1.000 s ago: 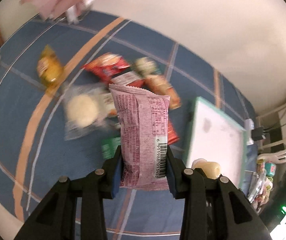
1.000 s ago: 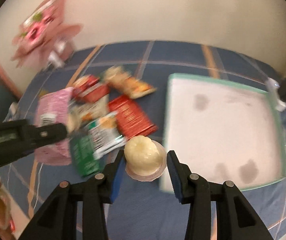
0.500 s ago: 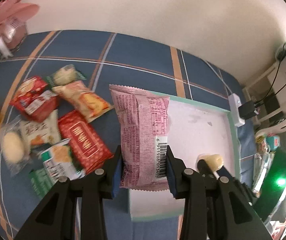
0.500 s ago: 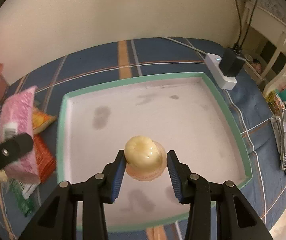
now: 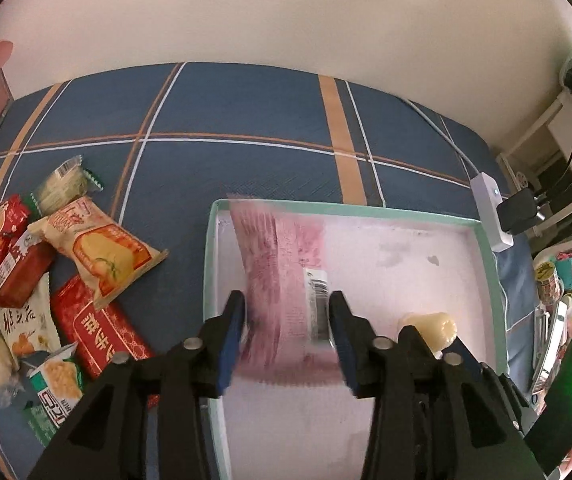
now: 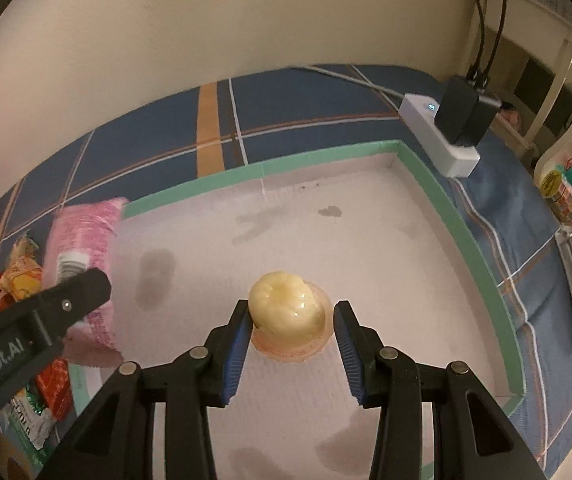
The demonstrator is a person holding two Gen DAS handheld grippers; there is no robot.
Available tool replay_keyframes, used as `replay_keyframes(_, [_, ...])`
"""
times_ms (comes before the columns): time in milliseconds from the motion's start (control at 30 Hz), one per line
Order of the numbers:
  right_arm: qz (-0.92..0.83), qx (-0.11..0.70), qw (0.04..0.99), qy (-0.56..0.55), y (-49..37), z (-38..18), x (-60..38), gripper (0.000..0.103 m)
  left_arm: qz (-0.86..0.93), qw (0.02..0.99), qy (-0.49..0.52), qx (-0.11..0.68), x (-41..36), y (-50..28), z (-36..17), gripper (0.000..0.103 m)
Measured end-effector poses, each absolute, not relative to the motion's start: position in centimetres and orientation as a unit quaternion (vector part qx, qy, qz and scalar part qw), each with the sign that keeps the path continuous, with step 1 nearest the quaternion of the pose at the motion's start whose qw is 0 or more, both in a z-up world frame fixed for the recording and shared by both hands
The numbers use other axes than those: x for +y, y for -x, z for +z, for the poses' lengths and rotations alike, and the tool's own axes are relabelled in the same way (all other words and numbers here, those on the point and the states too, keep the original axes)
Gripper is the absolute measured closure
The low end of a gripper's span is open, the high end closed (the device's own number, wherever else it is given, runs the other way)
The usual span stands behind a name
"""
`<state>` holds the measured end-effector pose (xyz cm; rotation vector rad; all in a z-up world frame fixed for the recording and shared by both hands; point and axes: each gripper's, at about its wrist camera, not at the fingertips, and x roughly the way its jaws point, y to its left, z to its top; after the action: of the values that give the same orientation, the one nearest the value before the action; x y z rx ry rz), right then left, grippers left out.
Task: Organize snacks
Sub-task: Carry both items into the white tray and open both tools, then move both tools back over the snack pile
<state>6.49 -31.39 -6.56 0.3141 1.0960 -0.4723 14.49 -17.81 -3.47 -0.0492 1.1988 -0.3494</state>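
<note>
A blue plaid cloth [image 5: 246, 120] with orange and white stripes covered the surface, which met a plain cream wall [image 5: 286, 12] behind.

Nearest the left camera, the left gripper [image 5: 287, 326] pointed steeply down over the near left part of a white tray [image 5: 489, 272] with a mint-green rim. Its jaws were opening, and the pink snack packet [image 5: 282, 280] between them showed blurred, with its barcode toward the right pad; whether the pads still touched it could not be told. The right gripper [image 6: 293, 336] hung over the middle of the same tray, its blue pads narrowly set on either side of a pale yellow jelly cup [image 6: 286, 312]. The left pad touched the cup, while a thin gap seemed to show at the right pad.

Left of the tray, loose snacks lay on the cloth: a red packet [image 5: 98, 332] nearest, an orange cake packet [image 5: 102, 248] overlapping it, and a green-edged wafer packet [image 5: 66, 184] farther back.

Beyond the tray's far right corner lay a white power strip [image 6: 437, 136] with a black adapter [image 6: 461, 112] plugged in.
</note>
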Motion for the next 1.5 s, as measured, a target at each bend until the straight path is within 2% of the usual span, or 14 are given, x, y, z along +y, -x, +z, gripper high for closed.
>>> replay_keyframes(33, [-0.220, 0.515, 0.815, -0.149, -6.5, -6.6, -31.5, 0.058, -0.163, 0.812, 0.022, 0.560, -17.8, -14.4, -3.4, 0.044])
replay_keyframes(100, [-0.220, 0.516, 0.814, -0.149, -6.5, -6.7, -31.5, 0.058, -0.164, 0.813, 0.022, 0.558, -17.7, -14.2, -3.3, 0.041])
replay_keyframes(200, [-0.213, 0.520, 0.812, -0.154, -6.4, -6.7, -31.6, 0.051, -0.157, 0.817, 0.024, 0.554, -17.0, -14.0, -2.7, 0.037])
replay_keyframes(267, [-0.212, 0.521, 0.812, -0.156, -6.3, -6.6, -31.5, 0.037, -0.150, 0.822, 0.022, 0.548, -16.5, -13.7, -2.4, 0.031])
replay_keyframes(300, [-0.213, 0.521, 0.812, -0.154, -6.3, -6.5, -31.4, 0.035, -0.143, 0.826, 0.016, 0.544, -16.2, -13.5, -2.1, 0.029])
replay_keyframes(367, [-0.214, 0.519, 0.813, -0.151, -6.2, -6.3, -31.2, 0.023, -0.129, 0.833, 0.002, 0.539, -15.6, -13.2, -1.8, 0.023])
replay_keyframes(400, [-0.211, 0.518, 0.815, -0.153, -6.1, -6.2, -31.1, 0.021, -0.122, 0.837, -0.004, 0.533, -15.2, -12.9, -1.6, 0.020])
replay_keyframes(500, [-0.201, 0.516, 0.819, -0.152, -5.9, -5.9, -30.5, 0.011, -0.103, 0.847, -0.009, 0.522, -13.8, -12.5, -1.2, 0.020])
replay_keyframes(567, [-0.194, 0.513, 0.823, -0.147, -5.7, -5.8, -30.1, 0.000, -0.091, 0.851, -0.007, 0.518, -12.9, -12.3, -1.0, 0.016])
replay_keyframes(633, [-0.185, 0.511, 0.826, -0.148, -5.3, -5.7, -29.8, 0.000, -0.075, 0.857, -0.011, 0.509, -11.9, -11.9, -0.8, 0.008])
replay_keyframes(767, [-0.169, 0.511, 0.828, -0.156, -4.5, -5.9, -28.9, 0.000, -0.056, 0.860, -0.016, 0.507, -10.4, -11.3, -1.0, 0.006])
replay_keyframes(833, [-0.161, 0.516, 0.828, -0.153, -4.1, -6.2, -28.4, 0.000, -0.051, 0.860, -0.009, 0.507, -9.5, -10.9, -1.2, 0.000])
replay_keyframes(1233, [-0.119, 0.535, 0.823, -0.150, -2.9, -5.7, -25.1, 0.000, 0.004, 0.835, 0.035, 0.549, -1.7, -8.7, -1.8, 0.000])
replay_keyframes(1500, [-0.066, 0.543, 0.820, -0.170, -2.8, -4.8, -20.9, 0.000, 0.069, 0.817, 0.116, 0.561, 6.2, -7.5, -1.7, 0.000])
